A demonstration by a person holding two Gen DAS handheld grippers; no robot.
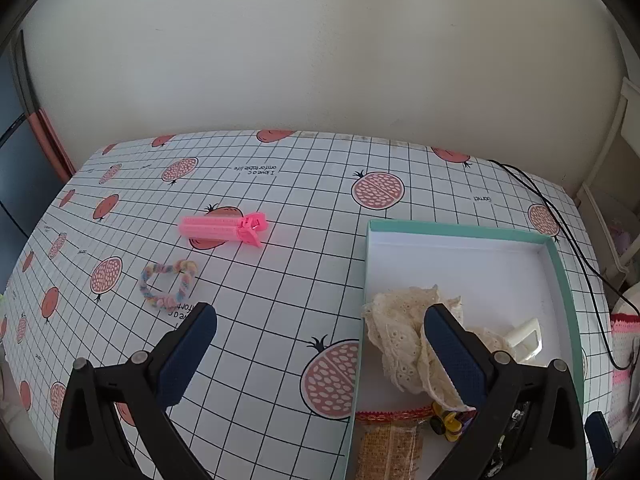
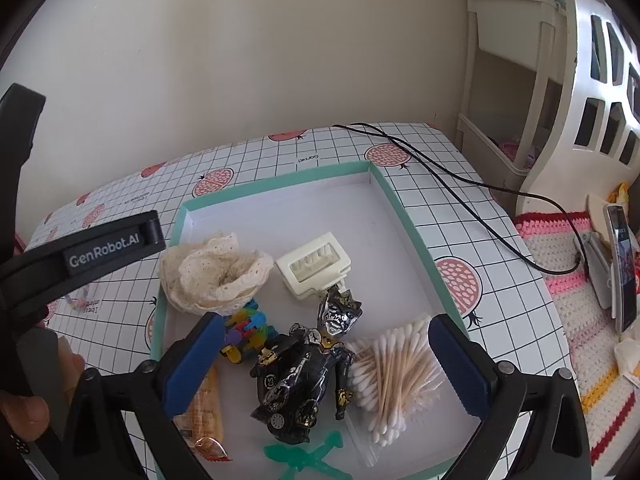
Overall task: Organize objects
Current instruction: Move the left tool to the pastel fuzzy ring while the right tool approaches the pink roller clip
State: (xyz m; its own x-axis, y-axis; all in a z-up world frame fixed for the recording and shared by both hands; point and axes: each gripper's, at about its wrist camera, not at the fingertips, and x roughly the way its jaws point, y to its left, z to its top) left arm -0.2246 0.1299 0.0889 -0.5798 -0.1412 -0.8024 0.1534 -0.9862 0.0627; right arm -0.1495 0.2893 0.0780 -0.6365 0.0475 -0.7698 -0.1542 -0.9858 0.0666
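Most objects were found already gathered in the teal box. A pink clip and a pastel hair tie were left out on the tabletop, to the box's left. Both the left gripper and the right gripper were held with jaws wide apart, nothing gripped.

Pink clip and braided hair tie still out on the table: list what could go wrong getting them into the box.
1. The pink clip and the pastel hair tie lie close together; the wide-open left gripper could nudge one while reaching for the other.
2. The lace fabric bulges at the box's near-left corner and may snag a finger on the way in.
3. The cotton swabs could scatter if something is dropped on them.
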